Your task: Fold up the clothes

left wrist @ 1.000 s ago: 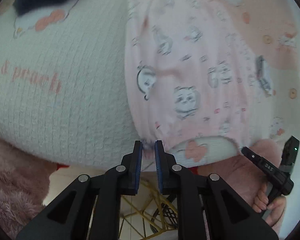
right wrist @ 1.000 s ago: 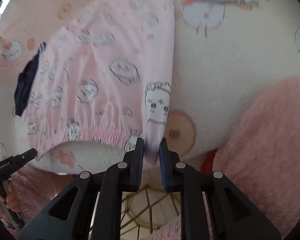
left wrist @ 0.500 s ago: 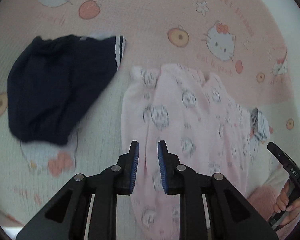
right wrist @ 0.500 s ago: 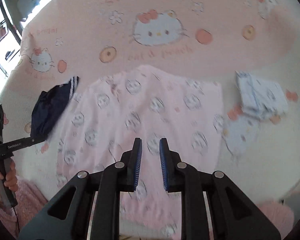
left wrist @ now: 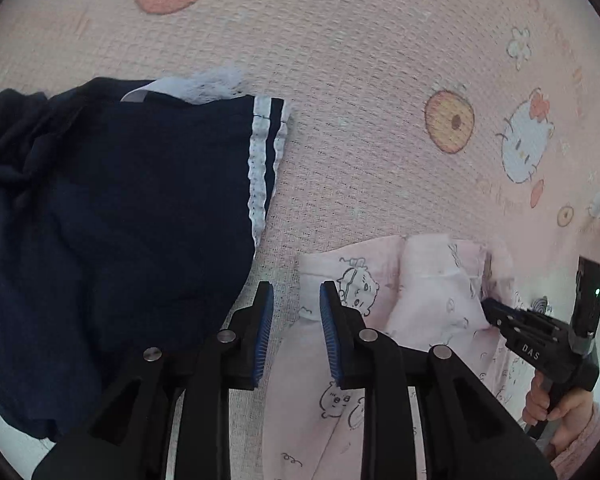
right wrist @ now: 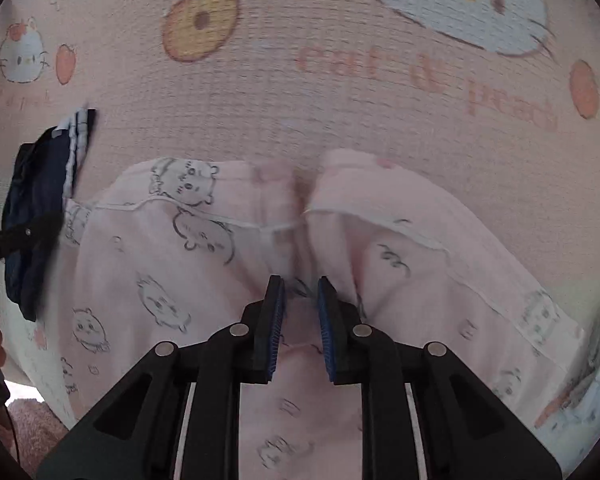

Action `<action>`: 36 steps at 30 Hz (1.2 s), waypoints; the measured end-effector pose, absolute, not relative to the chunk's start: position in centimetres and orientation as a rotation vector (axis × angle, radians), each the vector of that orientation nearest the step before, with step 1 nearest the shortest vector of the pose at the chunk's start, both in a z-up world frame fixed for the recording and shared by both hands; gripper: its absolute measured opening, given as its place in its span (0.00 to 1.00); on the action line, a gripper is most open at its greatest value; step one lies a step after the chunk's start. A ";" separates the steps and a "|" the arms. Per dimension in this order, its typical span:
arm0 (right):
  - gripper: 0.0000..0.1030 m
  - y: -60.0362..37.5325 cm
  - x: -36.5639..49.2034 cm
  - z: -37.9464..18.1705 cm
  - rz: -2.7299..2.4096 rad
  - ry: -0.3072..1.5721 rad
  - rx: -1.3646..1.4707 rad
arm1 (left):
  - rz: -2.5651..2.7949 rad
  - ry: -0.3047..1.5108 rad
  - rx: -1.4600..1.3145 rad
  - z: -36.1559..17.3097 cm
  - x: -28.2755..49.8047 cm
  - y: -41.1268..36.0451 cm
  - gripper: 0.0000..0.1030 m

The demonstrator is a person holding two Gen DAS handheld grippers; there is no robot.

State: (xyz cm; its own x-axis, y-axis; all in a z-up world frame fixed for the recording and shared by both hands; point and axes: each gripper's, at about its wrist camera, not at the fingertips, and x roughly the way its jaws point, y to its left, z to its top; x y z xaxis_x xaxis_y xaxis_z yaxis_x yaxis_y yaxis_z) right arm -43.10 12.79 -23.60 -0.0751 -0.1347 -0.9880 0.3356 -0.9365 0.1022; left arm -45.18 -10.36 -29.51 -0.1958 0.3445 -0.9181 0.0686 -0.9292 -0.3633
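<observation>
Pink pyjama trousers (left wrist: pixel 432 300) with cartoon animal prints lie doubled over on the bedsheet (left wrist: pixel 360 100). In the left wrist view my left gripper (left wrist: pixel 296 312) hovers over the trousers' left corner. Its jaws are opening, and the cloth's edge lies loose between them without being pinched. My right gripper (right wrist: pixel 300 300) points down, shut on a bunched fold of the trousers (right wrist: pixel 204 240), and creases run in towards its pads. The right gripper (left wrist: pixel 496 312) also shows at the right of the left wrist view, tips sunk in the cloth, with a person's hand (left wrist: pixel 552 404) on its handle.
Navy shorts (left wrist: pixel 120 220) with white side stripes lie just left of the trousers, also seen as navy shorts (right wrist: pixel 36 208) in the right wrist view. A folded pale garment (right wrist: pixel 592 380) rests at the lower right. A pink fluffy cover (right wrist: pixel 32 420) lies at the near edge.
Both grippers carried the trousers' waistband from the bed's near edge forward over the legs, doubling the garment. The left jaws have widened and let go of the cloth. The right gripper has rolled.
</observation>
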 end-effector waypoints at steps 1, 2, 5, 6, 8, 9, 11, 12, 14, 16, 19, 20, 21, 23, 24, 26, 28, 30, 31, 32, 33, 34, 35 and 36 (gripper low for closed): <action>0.16 13.8 -42.9 -23.5 -2.080 0.235 1.926 | 2.221 -0.511 -1.881 -29.7 -45.3 -10.4 0.30; 0.16 14.7 -42.9 -23.4 -2.074 0.239 1.964 | 2.198 -0.533 -1.898 -29.9 -45.4 -10.4 0.34; 0.16 15.9 -43.2 -22.7 -2.045 0.201 2.017 | 2.155 -0.533 -1.922 -30.8 -46.0 -10.2 0.36; 0.17 15.2 -43.5 -21.8 -2.059 0.201 1.963 | 2.156 -0.514 -1.916 -30.9 -46.3 -10.1 0.36; 0.19 13.3 -44.1 -20.5 -2.059 0.213 1.857 | 2.171 -0.464 -1.908 -31.1 -46.7 -9.8 0.36; 0.21 12.2 -44.3 -20.3 -2.038 0.229 1.829 | 2.175 -0.447 -1.907 -31.2 -46.9 -9.7 0.36; 0.28 10.1 -44.7 -20.9 -1.982 0.252 1.814 | 2.165 -0.422 -1.903 -31.3 -47.2 -9.4 0.36; 0.28 9.5 -44.8 -21.7 -1.947 0.269 1.838 | 2.140 -0.422 -1.897 -31.5 -47.2 -9.0 0.36; 0.28 8.8 -44.7 -23.1 -1.896 0.316 1.888 | 2.095 -0.400 -1.881 -31.7 -47.1 -7.9 0.36; 0.27 9.2 -44.3 -23.9 -1.897 0.367 1.916 | 2.115 -0.317 -1.870 -31.7 -47.0 -6.7 0.36; 0.16 10.6 -44.0 -23.9 -1.935 0.336 1.932 | 2.163 -0.187 -1.862 -31.7 -47.0 -5.1 0.07; 0.10 11.2 -44.0 -23.7 -1.960 0.322 1.936 | 2.187 -0.179 -1.870 -31.4 -47.1 -5.2 0.04; 0.07 11.7 -44.1 -23.5 -1.987 0.337 1.940 | 2.220 -0.180 -1.876 -31.0 -47.1 -5.4 0.04; 0.05 12.6 -44.5 -23.2 -2.036 0.377 1.946 | 2.278 -0.199 -1.886 -30.2 -47.2 -6.1 0.04; 0.05 13.2 -44.9 -23.1 -2.035 0.342 1.965 | 2.291 -0.240 -1.892 -29.8 -47.2 -6.7 0.04; 0.05 13.7 -45.6 -22.6 -2.017 0.240 1.972 | 2.334 -0.273 -1.911 -29.4 -47.2 -7.6 0.04; 0.06 12.9 -45.7 -21.7 -1.959 0.175 1.920 | 2.319 -0.310 -1.931 -29.6 -47.2 -8.0 0.05; 0.14 11.4 -45.6 -21.2 -1.899 0.167 1.869 | 2.262 -0.365 -1.955 -30.1 -47.4 -7.8 0.05; 0.19 10.5 -45.5 -21.1 -1.873 0.182 1.846 | 2.256 -0.365 -1.962 -30.3 -47.5 -7.6 0.05; 0.19 9.6 -45.4 -21.2 -1.858 0.204 1.831 | 2.255 -0.364 -1.963 -30.3 -47.5 -7.4 0.06; 0.19 8.9 -45.2 -21.6 -1.849 0.220 1.827 | 2.253 -0.369 -1.959 -30.4 -47.5 -7.2 0.06; 0.20 8.4 -45.4 -22.2 -1.844 0.230 1.831 | 2.244 -0.389 -1.956 -30.5 -47.6 -7.1 0.07; 0.26 8.2 -45.9 -23.0 -1.845 0.234 1.843 | 2.233 -0.415 -1.950 -30.6 -47.6 -6.9 0.10; 0.30 8.0 -46.5 -23.8 -1.846 0.238 1.855 | 2.222 -0.441 -1.942 -30.7 -47.6 -6.8 0.16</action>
